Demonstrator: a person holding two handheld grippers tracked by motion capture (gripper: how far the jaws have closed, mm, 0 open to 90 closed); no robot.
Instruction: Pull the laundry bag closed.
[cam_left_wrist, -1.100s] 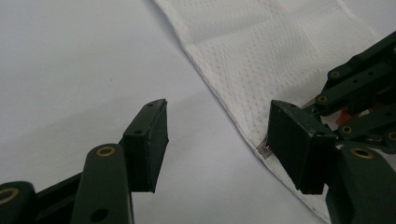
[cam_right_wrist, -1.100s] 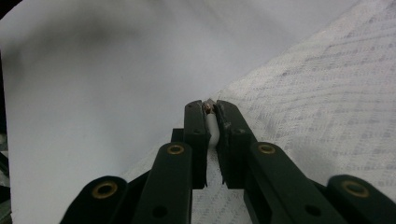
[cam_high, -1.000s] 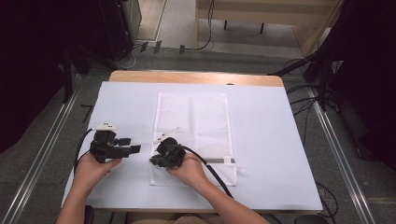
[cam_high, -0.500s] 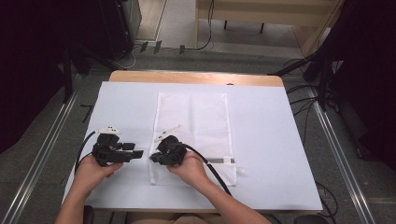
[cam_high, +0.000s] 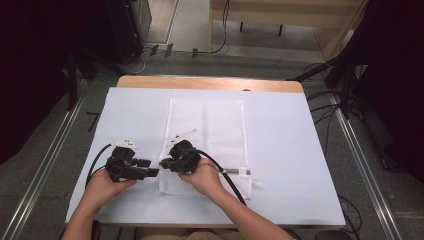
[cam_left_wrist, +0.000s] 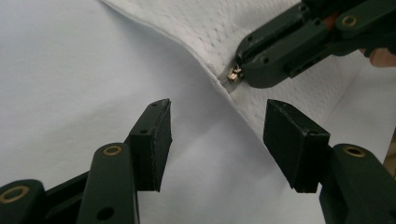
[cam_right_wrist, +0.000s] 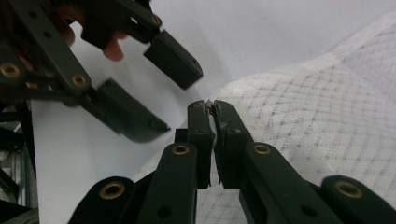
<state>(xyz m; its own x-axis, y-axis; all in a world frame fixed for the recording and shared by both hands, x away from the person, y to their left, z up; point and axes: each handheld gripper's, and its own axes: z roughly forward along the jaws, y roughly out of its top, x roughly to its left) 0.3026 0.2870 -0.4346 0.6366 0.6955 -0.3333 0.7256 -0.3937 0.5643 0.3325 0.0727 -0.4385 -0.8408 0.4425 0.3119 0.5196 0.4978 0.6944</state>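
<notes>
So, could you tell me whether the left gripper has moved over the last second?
Yes: the left gripper has slid right toward the mesh bag's left edge.

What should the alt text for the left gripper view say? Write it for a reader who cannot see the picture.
The left gripper hangs open over a white table cover, its jaws pointing at the edge of a white mesh bag. Beyond them, the right gripper is shut on a small metal zipper pull at that edge.

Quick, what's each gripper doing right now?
Left gripper: open, empty, beside the mesh bag.
Right gripper: shut on the mesh bag's edge, by the zipper pull.
</notes>
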